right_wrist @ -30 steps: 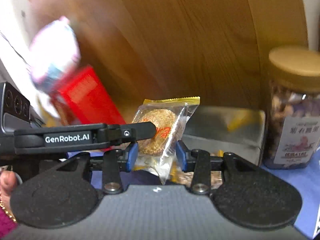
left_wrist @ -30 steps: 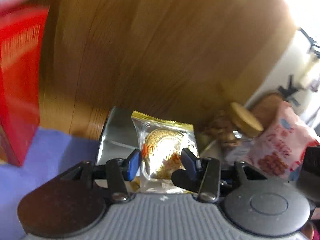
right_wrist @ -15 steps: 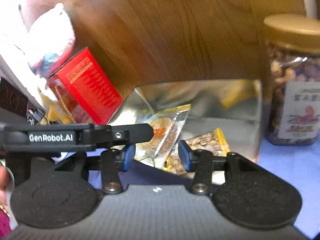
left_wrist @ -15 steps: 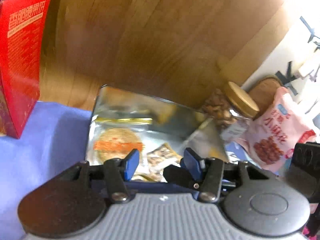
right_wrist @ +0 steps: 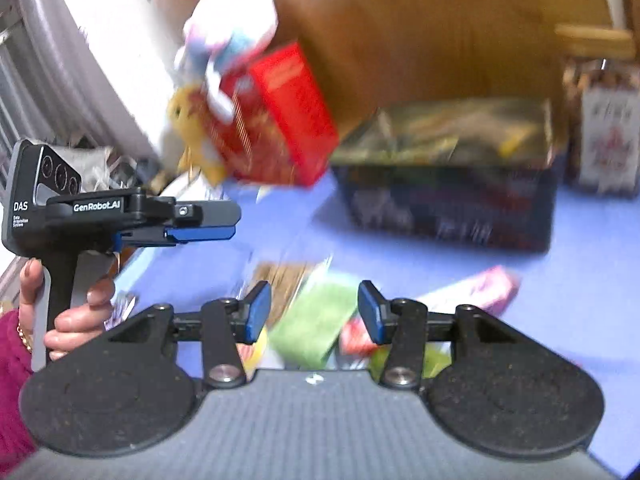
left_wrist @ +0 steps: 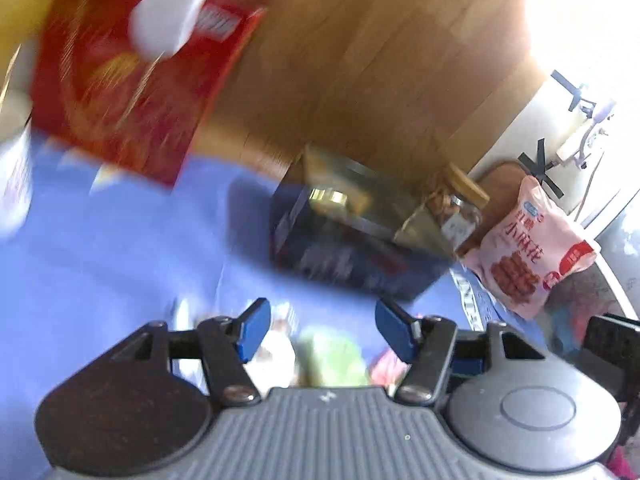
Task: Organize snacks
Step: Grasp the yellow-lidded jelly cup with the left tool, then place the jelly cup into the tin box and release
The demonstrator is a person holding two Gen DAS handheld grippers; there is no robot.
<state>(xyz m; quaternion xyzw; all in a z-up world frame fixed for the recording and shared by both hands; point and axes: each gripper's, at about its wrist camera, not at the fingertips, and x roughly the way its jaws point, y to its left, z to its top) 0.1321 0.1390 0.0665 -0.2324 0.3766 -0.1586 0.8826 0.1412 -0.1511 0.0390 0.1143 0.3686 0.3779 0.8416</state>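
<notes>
While both views are smearing with motion, I am counting one dark tin (left_wrist: 352, 256), its lid off and its shiny inside showing wrapped snacks, sitting on the blue cloth (left_wrist: 120, 240) against the wooden panel (left_wrist: 360, 60). I am also counting one red box (left_wrist: 132, 92) to the tin's left and one nut jar with a tan lid (left_wrist: 460, 204) to its right.

I am holding two grippers. The left gripper (left_wrist: 322, 330) is hanging with its blue pads well apart and nothing gripped, its jaws having just been opening. The right gripper (right_wrist: 314, 312) is likewise parted halfway and empty; it too has just been opening. Below each, loose snack packets are lying on the cloth near the tin's front: a green packet (right_wrist: 316, 328) is showing most clearly, with a pink one (right_wrist: 476, 288) to its right, though blur is keeping me from counting the rest.

Only the left wrist view is giving me the pink snack bag (left_wrist: 532, 248) standing beyond the jar. Only the right wrist view is giving me a hand (right_wrist: 76, 316) in a magenta sleeve gripping the left gripper's handle, and a plush toy (right_wrist: 232, 28) above the red box.
</notes>
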